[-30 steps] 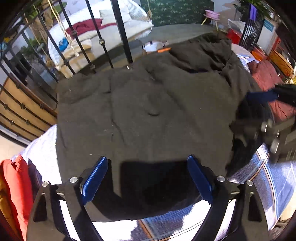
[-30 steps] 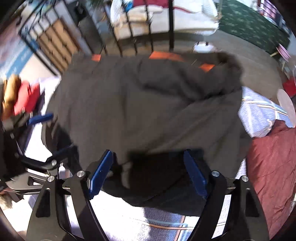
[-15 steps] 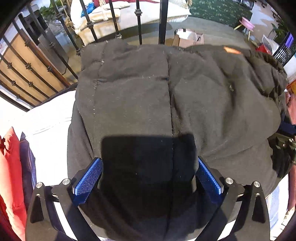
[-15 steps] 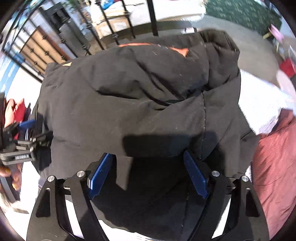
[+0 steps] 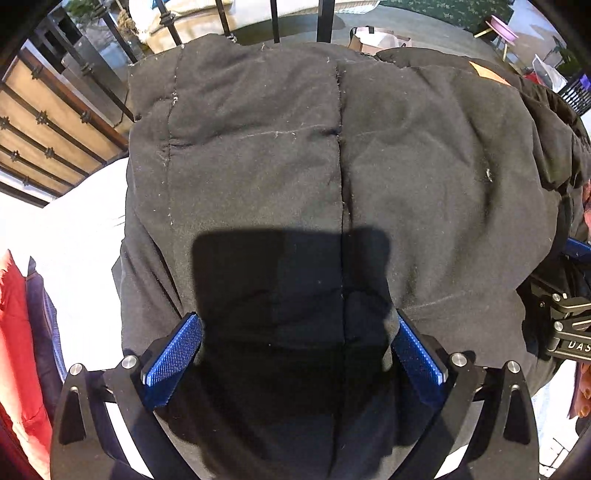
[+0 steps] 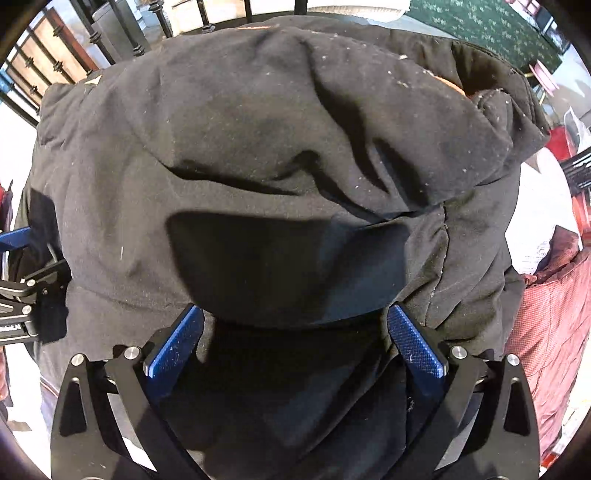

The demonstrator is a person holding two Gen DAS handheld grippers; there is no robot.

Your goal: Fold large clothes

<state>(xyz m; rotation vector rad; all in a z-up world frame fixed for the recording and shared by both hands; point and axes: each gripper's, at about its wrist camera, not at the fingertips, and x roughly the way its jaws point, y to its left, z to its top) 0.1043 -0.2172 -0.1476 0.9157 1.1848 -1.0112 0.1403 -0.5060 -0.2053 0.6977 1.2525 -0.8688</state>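
Black garment (image 5: 332,177) directly beneath both wide-open hand-held grippers — left (image 5: 295,332), right (image 6: 295,325) — nothing pinched, jaws just widened.

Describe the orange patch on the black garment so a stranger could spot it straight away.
Start at the big black padded garment spread in front of the black iron railing. In the left wrist view, follow its far edge toward the upper right corner, where the cloth bunches. The orange patch lies there, a small flat sliver, the only bright colour on the dark fabric.

The black garment (image 5: 332,166) hides most of the bed.
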